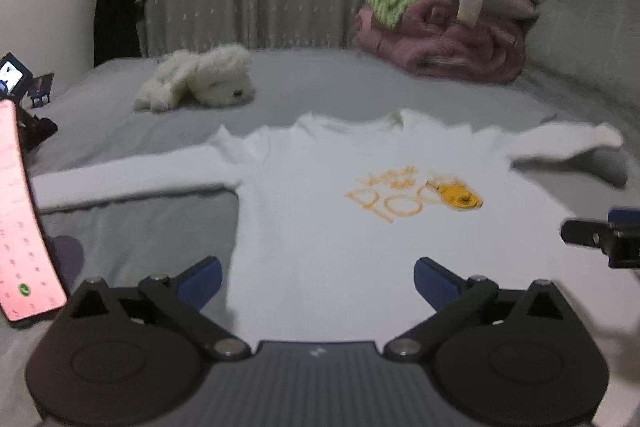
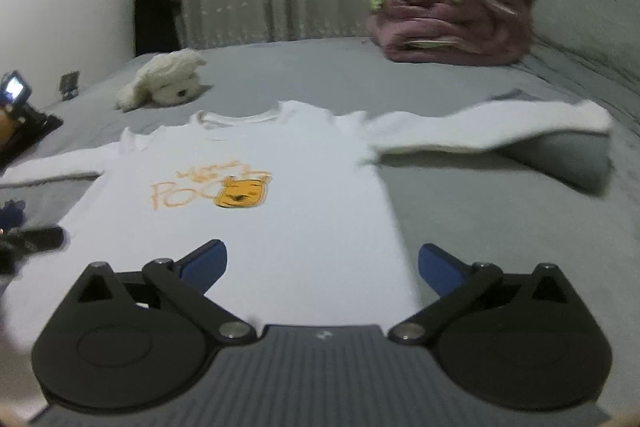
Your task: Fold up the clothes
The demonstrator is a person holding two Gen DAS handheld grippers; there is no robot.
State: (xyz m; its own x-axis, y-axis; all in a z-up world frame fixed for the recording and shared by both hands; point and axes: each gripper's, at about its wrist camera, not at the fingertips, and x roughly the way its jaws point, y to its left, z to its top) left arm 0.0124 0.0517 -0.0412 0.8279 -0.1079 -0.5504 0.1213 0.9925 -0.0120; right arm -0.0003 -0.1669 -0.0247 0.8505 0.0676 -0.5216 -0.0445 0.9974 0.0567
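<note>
- We see our left gripper (image 1: 318, 281) with its blue-tipped jaws spread wide apart and nothing between the pads; the white long-sleeved shirt (image 1: 320, 211) lies flat just ahead of and beneath them.
- The shirt is face up on the grey bed (image 1: 340, 83), its orange print (image 1: 416, 195) ahead and slightly right of the left gripper, collar at the far end, sleeves stretched out to both sides.
- Our right gripper (image 2: 322, 267) is likewise fully parted and empty; the shirt's hem end sits right under its left finger, with the shirt's right edge running between the two fingers.
- From the right wrist view the print lies ahead and to the left.
- Far beyond both grippers, a white plush toy (image 1: 200, 79) rests on the bed ahead-left, and a pile of folded blankets (image 1: 448, 27) ahead-right.
- The frames are blurred, so whether the hem touches either gripper we cannot tell.
</note>
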